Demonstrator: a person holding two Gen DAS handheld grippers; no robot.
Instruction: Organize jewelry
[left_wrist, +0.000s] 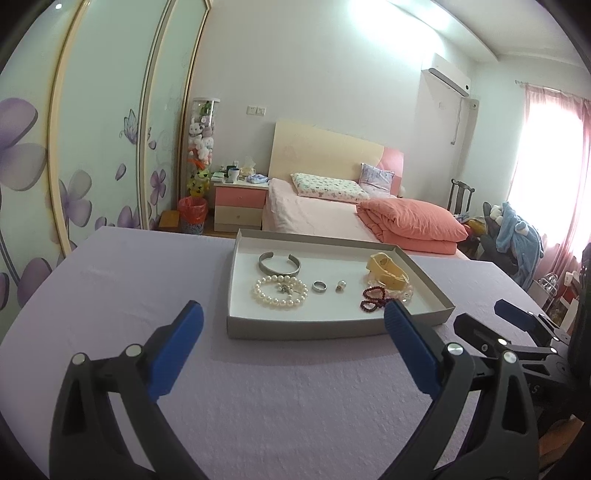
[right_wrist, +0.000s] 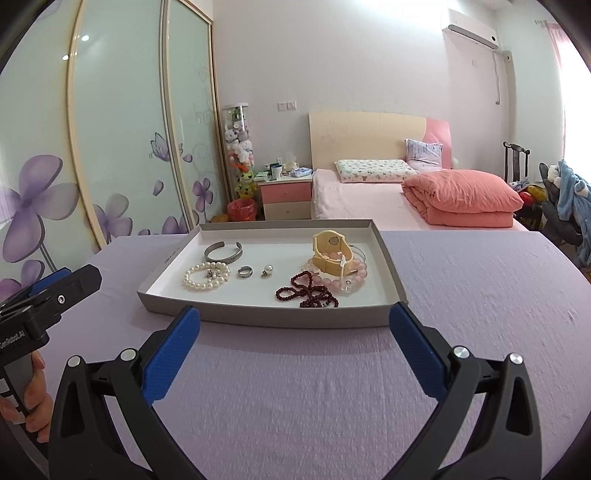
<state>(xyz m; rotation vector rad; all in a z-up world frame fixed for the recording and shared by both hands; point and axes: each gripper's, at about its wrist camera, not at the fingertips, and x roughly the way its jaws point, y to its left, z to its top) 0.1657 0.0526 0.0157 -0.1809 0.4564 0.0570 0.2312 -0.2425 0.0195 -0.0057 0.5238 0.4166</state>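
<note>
A shallow grey-and-white tray (left_wrist: 317, 328) (right_wrist: 266, 319) sits on the lilac tablecloth. In it lie a silver cuff (left_wrist: 279, 263) (right_wrist: 224, 252), a pearl bracelet (left_wrist: 279, 295) (right_wrist: 205, 278), a ring (left_wrist: 319, 286) (right_wrist: 245, 272), a pearl earring (left_wrist: 340, 285) (right_wrist: 266, 270), dark red beads (left_wrist: 372, 298) (right_wrist: 308, 291), pink beads (right_wrist: 345, 278) and a yellow watch (left_wrist: 387, 271) (right_wrist: 330, 253). My left gripper (left_wrist: 293, 319) is open and empty, just before the tray's front. My right gripper (right_wrist: 294, 323) is open and empty at the tray's front edge.
The right gripper also shows at the right edge of the left wrist view (left_wrist: 517, 325); the left one shows at the left of the right wrist view (right_wrist: 55, 291). Behind the table are a bed (right_wrist: 369, 195), a nightstand (right_wrist: 286, 195) and floral wardrobe doors (right_wrist: 110, 147).
</note>
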